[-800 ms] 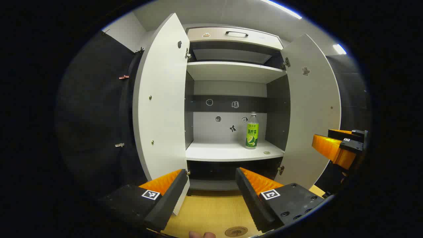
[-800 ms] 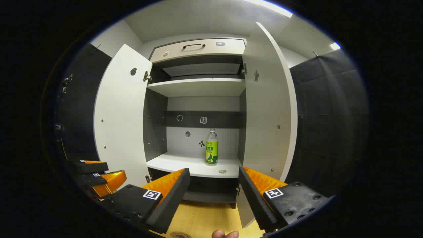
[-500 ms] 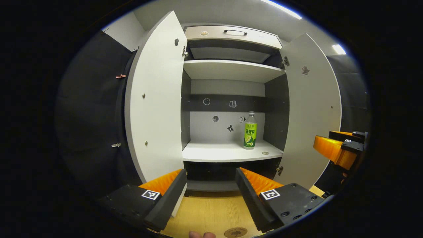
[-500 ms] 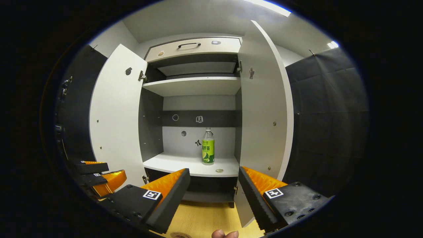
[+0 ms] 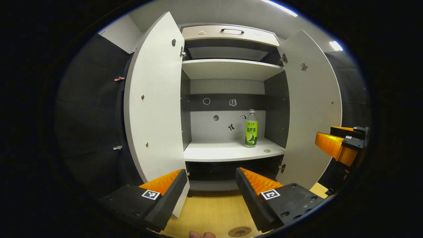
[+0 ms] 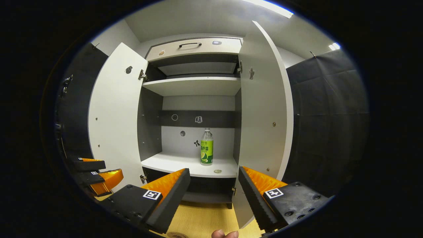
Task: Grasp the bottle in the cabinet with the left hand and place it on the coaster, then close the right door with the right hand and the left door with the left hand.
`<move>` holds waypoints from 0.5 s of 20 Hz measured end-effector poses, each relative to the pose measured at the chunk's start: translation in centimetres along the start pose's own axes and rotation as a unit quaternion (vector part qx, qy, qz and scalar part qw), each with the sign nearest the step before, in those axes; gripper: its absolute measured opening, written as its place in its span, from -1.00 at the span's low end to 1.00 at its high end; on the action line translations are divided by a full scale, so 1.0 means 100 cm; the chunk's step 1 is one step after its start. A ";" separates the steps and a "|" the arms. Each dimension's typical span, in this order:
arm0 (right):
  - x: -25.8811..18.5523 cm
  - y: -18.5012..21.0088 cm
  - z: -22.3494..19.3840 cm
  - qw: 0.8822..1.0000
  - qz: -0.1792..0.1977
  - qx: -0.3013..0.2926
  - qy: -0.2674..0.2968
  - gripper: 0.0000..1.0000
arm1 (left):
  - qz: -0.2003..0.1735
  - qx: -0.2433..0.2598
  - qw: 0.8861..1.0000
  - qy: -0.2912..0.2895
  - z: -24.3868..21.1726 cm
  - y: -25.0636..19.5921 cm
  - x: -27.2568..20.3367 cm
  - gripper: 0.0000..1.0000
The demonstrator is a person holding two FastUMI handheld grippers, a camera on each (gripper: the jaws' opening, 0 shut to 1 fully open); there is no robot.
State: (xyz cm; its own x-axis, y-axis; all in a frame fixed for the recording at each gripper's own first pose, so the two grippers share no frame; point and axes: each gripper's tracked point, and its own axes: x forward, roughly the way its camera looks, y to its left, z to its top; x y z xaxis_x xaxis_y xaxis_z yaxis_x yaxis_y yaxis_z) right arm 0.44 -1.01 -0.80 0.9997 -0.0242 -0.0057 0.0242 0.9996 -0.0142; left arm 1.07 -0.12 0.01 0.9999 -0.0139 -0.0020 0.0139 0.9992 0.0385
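Observation:
A clear bottle (image 5: 251,129) with a green label stands upright at the right of the cabinet's lower shelf (image 5: 228,152); the right gripper view shows the bottle (image 6: 207,148) too. Both white doors hang open: the left door (image 5: 155,99) and the right door (image 5: 310,109). A round brown coaster (image 5: 239,231) lies on the wooden table just below my left gripper (image 5: 211,181), which is open, empty and well short of the shelf. My right gripper (image 6: 214,181) is open and empty, in front of the right door (image 6: 264,109). The right gripper (image 5: 337,145) also shows at the edge of the left gripper view.
A small round disc (image 5: 266,151) lies on the shelf near the bottle. An upper shelf (image 5: 231,67) and a drawer with a handle (image 5: 232,31) sit above. Black cloth walls flank the cabinet. The wooden table (image 5: 211,215) runs below. A fingertip (image 6: 224,234) shows at the bottom.
Both views have shifted slightly; the cabinet looks a little nearer and the bottle sits slightly higher in the left gripper view. Both grippers stay open and empty.

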 end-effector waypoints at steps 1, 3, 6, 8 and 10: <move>0.000 0.000 -0.001 1.000 0.000 -0.001 0.000 0.95 | -0.001 0.001 1.000 -0.001 0.001 -0.001 0.001 0.89; 0.000 -0.001 0.000 1.000 0.000 -0.002 -0.001 0.95 | -0.004 0.000 1.000 -0.001 0.003 -0.005 0.003 0.89; -0.003 -0.002 0.003 1.000 0.001 -0.001 -0.004 0.95 | -0.010 0.000 1.000 -0.004 0.005 -0.011 0.008 0.90; -0.007 -0.004 0.006 1.000 0.002 0.001 -0.010 0.95 | -0.017 0.002 1.000 -0.003 0.005 -0.019 0.014 0.89; -0.011 -0.009 0.009 1.000 -0.003 -0.006 -0.018 0.95 | -0.028 0.004 1.000 -0.003 0.005 -0.030 0.021 0.89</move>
State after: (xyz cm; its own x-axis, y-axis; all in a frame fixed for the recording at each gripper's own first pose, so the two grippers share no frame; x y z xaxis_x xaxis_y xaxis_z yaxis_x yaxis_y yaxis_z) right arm -0.64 -1.88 0.12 0.9991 -0.0294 0.0295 0.0301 0.9992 -0.0254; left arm 3.10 -3.18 0.41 0.9975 -0.0709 0.0021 0.0707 0.9964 0.0473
